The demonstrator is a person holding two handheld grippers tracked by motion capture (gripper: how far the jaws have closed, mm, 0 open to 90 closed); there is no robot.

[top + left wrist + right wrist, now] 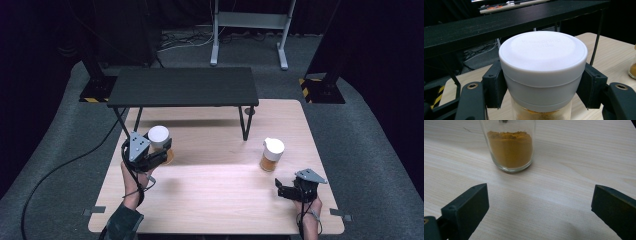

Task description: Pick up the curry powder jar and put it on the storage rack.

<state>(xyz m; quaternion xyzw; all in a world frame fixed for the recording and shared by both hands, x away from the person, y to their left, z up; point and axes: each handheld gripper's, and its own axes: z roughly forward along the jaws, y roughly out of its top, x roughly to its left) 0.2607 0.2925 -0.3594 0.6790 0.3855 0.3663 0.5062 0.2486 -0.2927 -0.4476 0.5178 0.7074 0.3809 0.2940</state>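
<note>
Left gripper (541,100) clenched on the white lid of a spice jar (159,138), pads on opposite sides just below the lid's top; the jar stands upright, long axis vertical, lid uppermost. Whether its base rests on the table (215,200) is unclear. Right gripper (539,210) released, jaws wide, a second jar (510,145) of orange powder just ahead of them. Step in hand: grasp secured. The next move probably calls for keeping the jar vertical.
</note>
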